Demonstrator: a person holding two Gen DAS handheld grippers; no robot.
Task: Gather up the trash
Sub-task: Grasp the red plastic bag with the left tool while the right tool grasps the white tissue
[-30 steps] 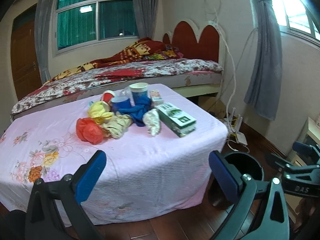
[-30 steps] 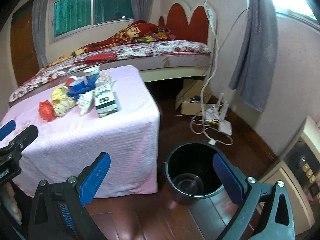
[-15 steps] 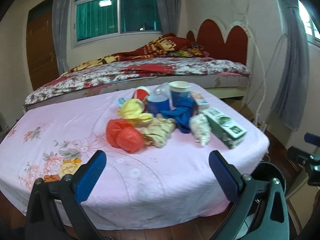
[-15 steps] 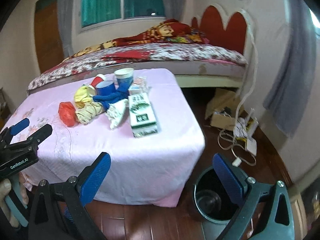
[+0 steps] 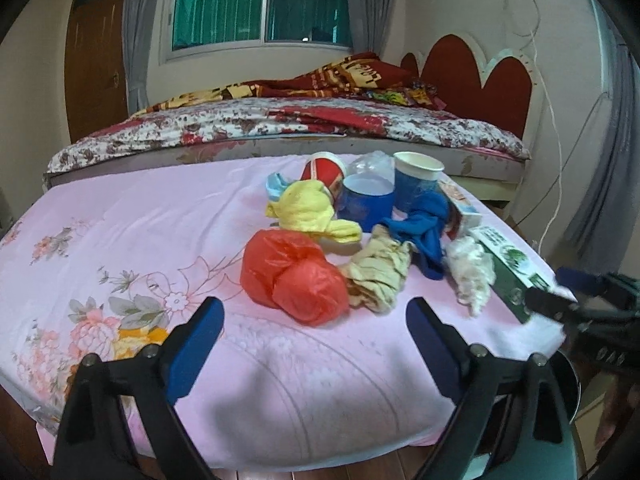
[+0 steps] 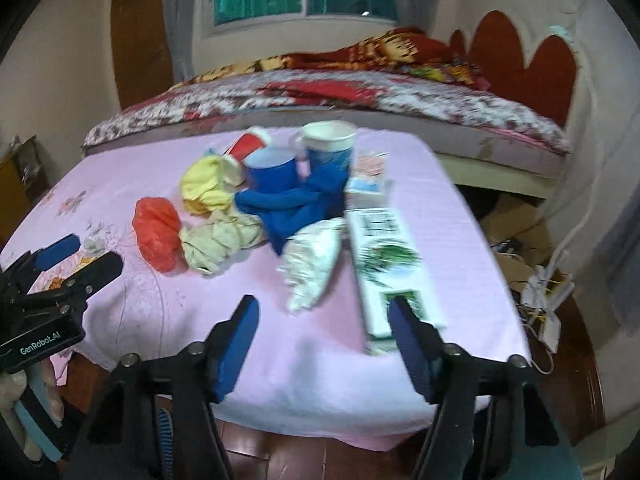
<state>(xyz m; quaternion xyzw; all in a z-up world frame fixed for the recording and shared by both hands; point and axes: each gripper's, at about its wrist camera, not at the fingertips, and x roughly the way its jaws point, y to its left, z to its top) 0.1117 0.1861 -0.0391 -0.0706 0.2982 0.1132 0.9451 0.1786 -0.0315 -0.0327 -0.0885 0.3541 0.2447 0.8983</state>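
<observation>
The left gripper (image 5: 314, 338) has its jaws spread and closing a little, with nothing between them. Just past them lies the red plastic bag (image 5: 294, 276) on the table (image 5: 120, 220). The right gripper (image 6: 322, 344) also has its jaws apart and closing, and nothing is in them yet. Its right jaw stands in front of the near end of the green and white box (image 6: 386, 268), and the white crumpled wrapper (image 6: 314, 264) lies just ahead.

All the trash sits in one heap on the pink cloth. Beside the red bag are a yellow rag (image 5: 312, 212), a beige crumpled cloth (image 5: 378, 270), a blue cloth (image 5: 426, 226), a blue cup (image 5: 366, 202), a tall paper cup (image 5: 416, 182) and a red cup (image 5: 324, 168). Nothing looks picked up, so the job seems to be only starting. Every piece is left to collect.

A second ago both grippers were far from the table and their jaws were at their widest. The black bin showed on the floor by the right gripper. Now both hang over the near edge of the table, close to the heap, and only a sliver of the bin's rim shows at the bottom right of the left view.
</observation>
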